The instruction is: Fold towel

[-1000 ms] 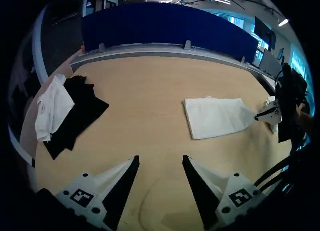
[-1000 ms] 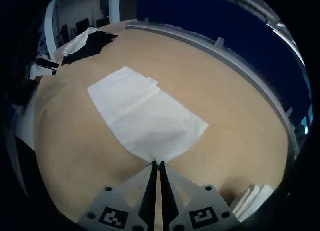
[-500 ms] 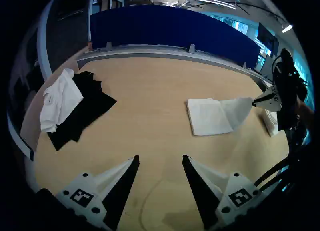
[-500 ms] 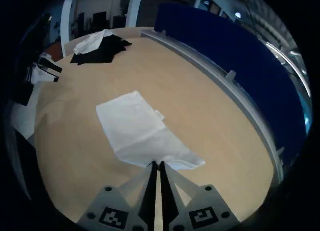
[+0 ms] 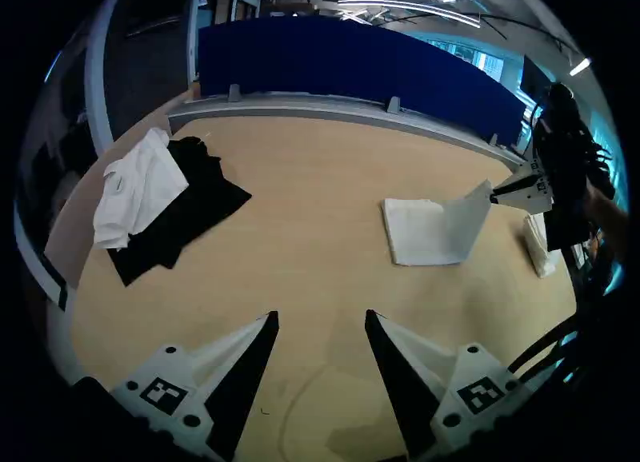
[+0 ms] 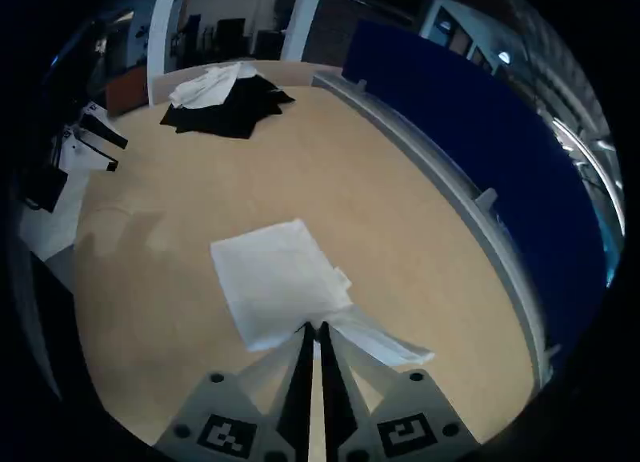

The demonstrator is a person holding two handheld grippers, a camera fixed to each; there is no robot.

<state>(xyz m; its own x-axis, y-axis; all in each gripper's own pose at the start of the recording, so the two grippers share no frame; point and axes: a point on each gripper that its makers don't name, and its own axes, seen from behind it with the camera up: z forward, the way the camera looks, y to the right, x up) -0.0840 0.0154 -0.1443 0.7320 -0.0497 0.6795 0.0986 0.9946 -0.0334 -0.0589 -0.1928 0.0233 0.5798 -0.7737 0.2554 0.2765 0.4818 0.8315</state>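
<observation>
Tabletop [image 5: 320, 166] of pale wood takes up most of the left gripper view, running from the near edge to a grey rail at its far side. It shows again in the right gripper view [image 6: 384, 214]. A long blue partition [image 5: 344, 58] stands upright along that far rail [image 6: 480, 118].

On the left side of the table lies a rumpled black cloth [image 5: 188, 210], with a white garment [image 5: 136, 190] lying partly on top of it. The same pile shows at the far end in the right gripper view, black [image 6: 232, 114] under white [image 6: 208, 86].

The towel [image 5: 428, 230], white, sits on the right half of the table, well apart from the pile. Its left part lies flat on the wood, and its right part is lifted off the surface, rising to a point. In the right gripper view the flat part [image 6: 276, 282] spreads out ahead of the fingers, and a raised flap hangs to the right.

A small stack of folded white cloth [image 5: 540, 246] rests near the table's right edge, just beside the towel.

The right gripper [image 6: 314, 328] has its fingers pressed together on the towel's raised edge. From the left gripper view it hangs above the table at the right [image 5: 494, 192].

The left gripper [image 5: 320, 314] is spread wide with nothing between its fingers, over the near part of the table. It also shows at the far left of the right gripper view [image 6: 120, 157].
</observation>
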